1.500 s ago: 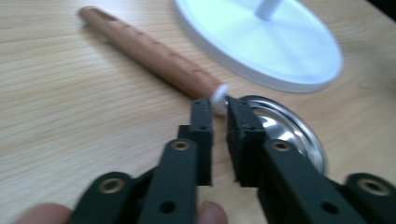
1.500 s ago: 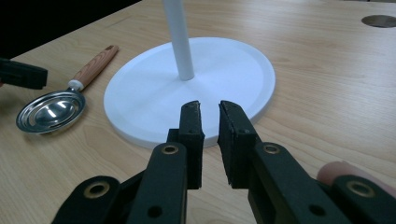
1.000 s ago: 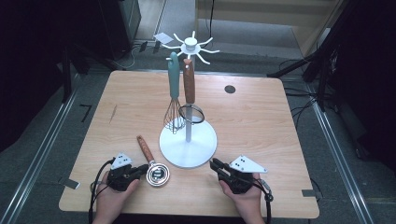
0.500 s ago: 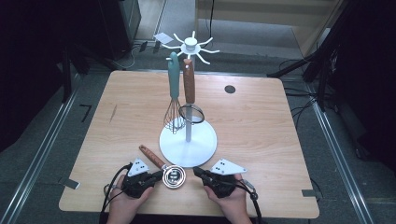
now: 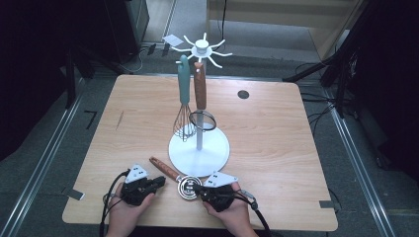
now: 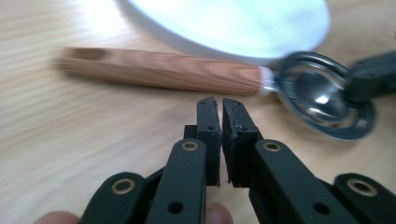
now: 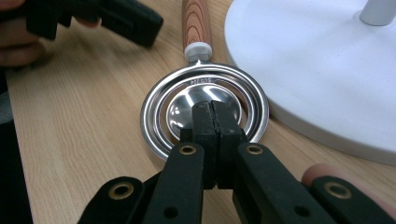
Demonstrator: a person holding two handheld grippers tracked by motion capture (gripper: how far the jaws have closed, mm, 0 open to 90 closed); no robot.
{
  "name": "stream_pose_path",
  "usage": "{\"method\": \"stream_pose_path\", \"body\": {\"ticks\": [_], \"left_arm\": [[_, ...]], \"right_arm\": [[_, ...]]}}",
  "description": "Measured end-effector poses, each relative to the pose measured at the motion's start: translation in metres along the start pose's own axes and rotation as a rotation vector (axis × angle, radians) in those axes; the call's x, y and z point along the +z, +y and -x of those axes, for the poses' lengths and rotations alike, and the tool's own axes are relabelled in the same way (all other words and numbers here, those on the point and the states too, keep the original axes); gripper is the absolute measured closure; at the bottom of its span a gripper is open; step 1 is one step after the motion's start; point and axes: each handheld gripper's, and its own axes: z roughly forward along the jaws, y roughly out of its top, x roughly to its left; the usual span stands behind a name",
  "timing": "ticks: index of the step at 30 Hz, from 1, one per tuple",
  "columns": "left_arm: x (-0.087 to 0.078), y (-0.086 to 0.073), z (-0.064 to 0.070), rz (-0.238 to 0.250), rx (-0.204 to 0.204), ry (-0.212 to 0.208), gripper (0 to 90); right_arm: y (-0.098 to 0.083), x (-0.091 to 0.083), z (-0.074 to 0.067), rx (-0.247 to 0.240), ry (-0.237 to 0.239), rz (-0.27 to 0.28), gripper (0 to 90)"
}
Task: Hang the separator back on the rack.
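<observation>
Worktop (image 5: 276, 148) w/ white rack (image 5: 199, 148), spoon-like tool (image 5: 175, 177) flat at front edge.
Rack holds whisk (image 5: 184, 106) & strainer (image 5: 201, 106). Tool's steel head lies just beside rack base, wood handle angled left. Right hand-held gripper (image 7: 215, 108) clenched, empty, tips over the head; left hand-held gripper (image 6: 220, 106) clenched, empty, just short of handle.
</observation>
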Motion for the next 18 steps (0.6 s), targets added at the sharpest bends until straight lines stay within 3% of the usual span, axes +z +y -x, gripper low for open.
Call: {"method": "stream_pose_path", "body": {"ticks": [8, 11, 18], "left_arm": [[-0.006, 0.0, -0.02, 0.032, -0.066, 0.036, 85.6], [-0.004, 0.0, -0.02, 0.031, -0.065, 0.039, 85.7], [-0.002, 0.001, -0.017, 0.027, -0.052, 0.03, 85.4]], "right_arm": [[-0.009, -0.016, 0.01, -0.005, -0.017, -0.007, 90.0], [-0.015, -0.026, 0.016, 0.01, -0.01, -0.012, 90.0], [-0.023, -0.045, 0.03, 0.034, -0.046, -0.034, 90.0]]}}
